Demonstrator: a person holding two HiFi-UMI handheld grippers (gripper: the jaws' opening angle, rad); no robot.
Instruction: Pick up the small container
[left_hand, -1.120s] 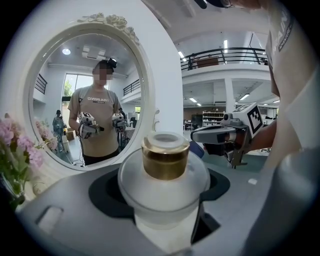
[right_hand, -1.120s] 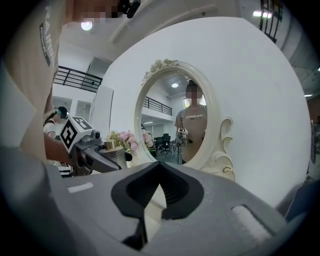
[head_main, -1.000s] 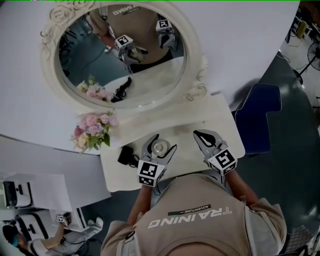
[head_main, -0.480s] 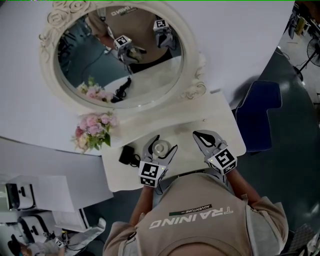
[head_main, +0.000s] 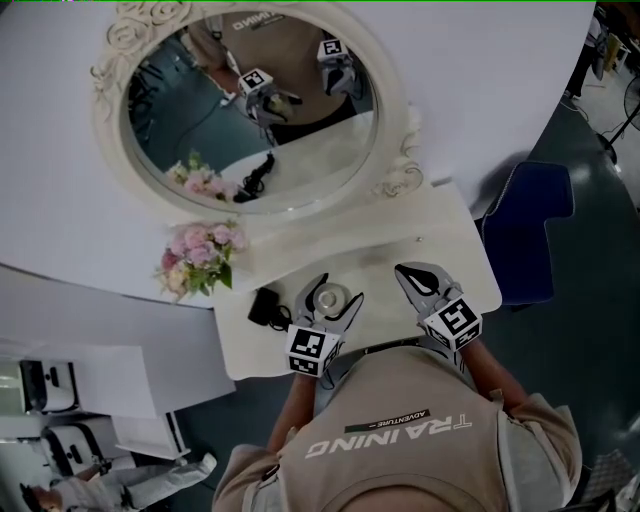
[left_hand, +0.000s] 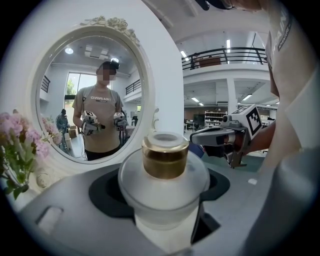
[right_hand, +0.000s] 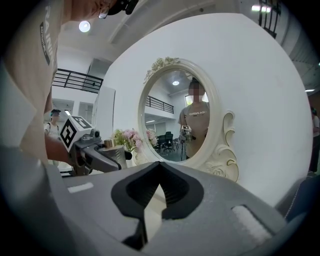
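While the left gripper (head_main: 340, 287) is reaching over the near edge of the table (head_main: 455, 255), at lower centre of the head view, its two grey jaws are closing around the small container (head_main: 328, 297), one on each side. Seen from the left gripper view, the round frosted body is filling the gap between the black pads and is appearing to touch both of them. The container is looking like cloudy glass or plastic, squat and rounded, and it is carrying a shiny gold band under a pale flat cap. To its right, the right gripper (head_main: 413, 272) is hovering over the same smooth cream tabletop. Its jaws are standing almost together, leaving only a thin slit, and they are gripping nothing. An oval mirror (head_main: 398, 178) in a carved, scrolled cream frame is filling the upper left of the head view and is reflecting both grippers. A bunch of soft pink flowers (head_main: 197, 255) is standing at the mirror's lower left, and a small black object (head_main: 265, 308) is lying just left of the left gripper. A dark blue chair (head_main: 525, 230) is showing at the right edge. Counting up, two grippers, one container, one mirror, one bunch of flowers, one black object and one chair are showing.
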